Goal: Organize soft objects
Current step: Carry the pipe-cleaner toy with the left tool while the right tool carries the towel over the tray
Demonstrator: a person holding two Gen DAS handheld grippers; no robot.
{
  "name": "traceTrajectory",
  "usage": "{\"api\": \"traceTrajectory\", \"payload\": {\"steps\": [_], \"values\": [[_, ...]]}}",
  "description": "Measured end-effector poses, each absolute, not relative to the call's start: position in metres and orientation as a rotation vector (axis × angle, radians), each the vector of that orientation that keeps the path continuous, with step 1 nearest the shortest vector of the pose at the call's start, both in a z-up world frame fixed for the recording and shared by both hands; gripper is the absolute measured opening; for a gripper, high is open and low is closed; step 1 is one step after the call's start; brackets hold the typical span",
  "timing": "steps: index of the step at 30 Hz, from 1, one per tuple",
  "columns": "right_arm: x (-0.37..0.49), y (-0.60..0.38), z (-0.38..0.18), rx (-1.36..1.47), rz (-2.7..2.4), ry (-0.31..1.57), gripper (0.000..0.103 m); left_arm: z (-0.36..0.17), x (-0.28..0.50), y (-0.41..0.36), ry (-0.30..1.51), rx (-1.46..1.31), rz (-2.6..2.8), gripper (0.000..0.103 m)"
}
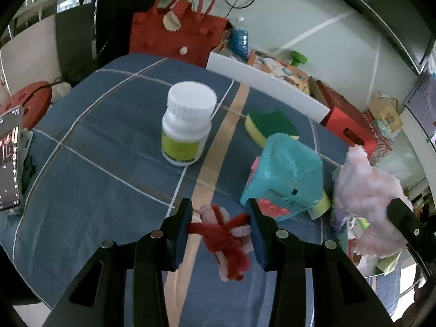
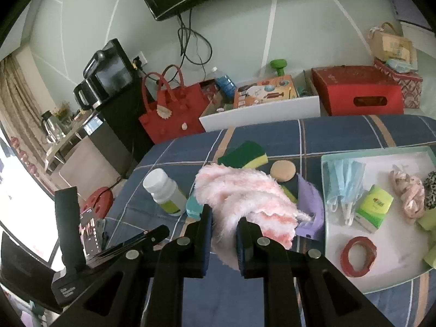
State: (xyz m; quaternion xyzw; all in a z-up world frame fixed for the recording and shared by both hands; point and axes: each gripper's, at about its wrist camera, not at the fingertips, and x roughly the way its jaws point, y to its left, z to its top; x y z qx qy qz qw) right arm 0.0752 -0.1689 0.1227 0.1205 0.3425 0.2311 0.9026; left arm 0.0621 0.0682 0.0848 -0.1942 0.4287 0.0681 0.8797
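Pipe-cleaner bundle gripped in left jaws, pink fluffy cloth in right jaws — bottle label unreadable

Dim cool daylight, blown-out window glare at left edge, heavy fisheye warping, slight softness

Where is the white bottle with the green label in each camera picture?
Left wrist view: the white bottle stands upright on the blue checked cloth, upper middle, above the left gripper.
Right wrist view: the same bottle is left of centre, beside the fluffy pink cloth.
Shared landmark: the green and yellow sponge lies on the cloth just past the bottle in both views.
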Motion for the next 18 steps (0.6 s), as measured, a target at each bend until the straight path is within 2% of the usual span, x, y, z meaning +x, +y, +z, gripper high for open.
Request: {"api": "traceTrajectory", "payload": {"steps": [18], "values": [[0.09,-0.25,0.135,0.304,0.192,0.643,0.017,0.141,0.086,0.014,0.858,-0.325,0.011,0.042]]}}
